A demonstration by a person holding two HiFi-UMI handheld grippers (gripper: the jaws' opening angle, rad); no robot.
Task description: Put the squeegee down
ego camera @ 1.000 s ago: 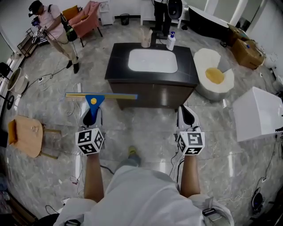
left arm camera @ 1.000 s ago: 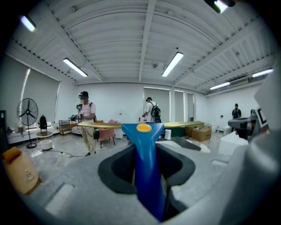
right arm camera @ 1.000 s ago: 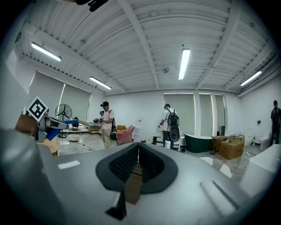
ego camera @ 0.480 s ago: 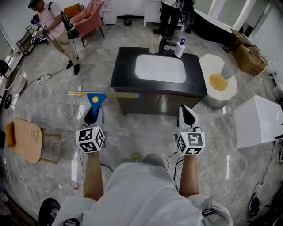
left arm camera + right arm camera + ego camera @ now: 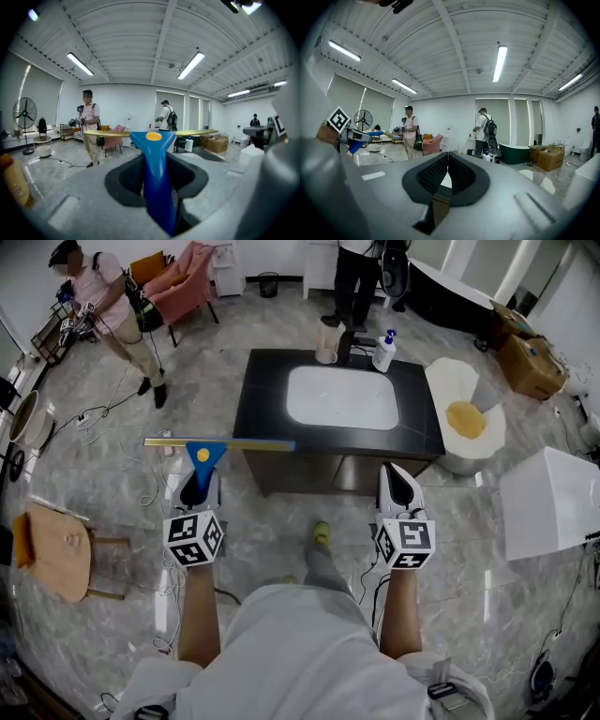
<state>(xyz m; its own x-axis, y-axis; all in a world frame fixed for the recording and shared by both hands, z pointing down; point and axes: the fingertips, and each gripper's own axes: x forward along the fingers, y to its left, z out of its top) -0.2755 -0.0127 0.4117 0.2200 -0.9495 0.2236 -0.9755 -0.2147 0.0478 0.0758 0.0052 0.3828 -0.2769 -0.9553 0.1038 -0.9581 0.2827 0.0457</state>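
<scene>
Squeegee point(image 5: 214, 443), blue-handled with a long yellow blade, is projecting ahead of the left gripper point(image 5: 197, 486), blade lying crosswise, black sink counter point(image 5: 267, 381) ahead-right. Left gripper view: jaws are clamping its handle. Right gripper view: right gripper point(image 5: 447, 161) is sitting closed, empty.

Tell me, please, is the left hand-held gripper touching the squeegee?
Touching. The left gripper view shows the squeegee pinched by its blue handle between the jaws of the left hand-held gripper, with no gap on either side.
</scene>
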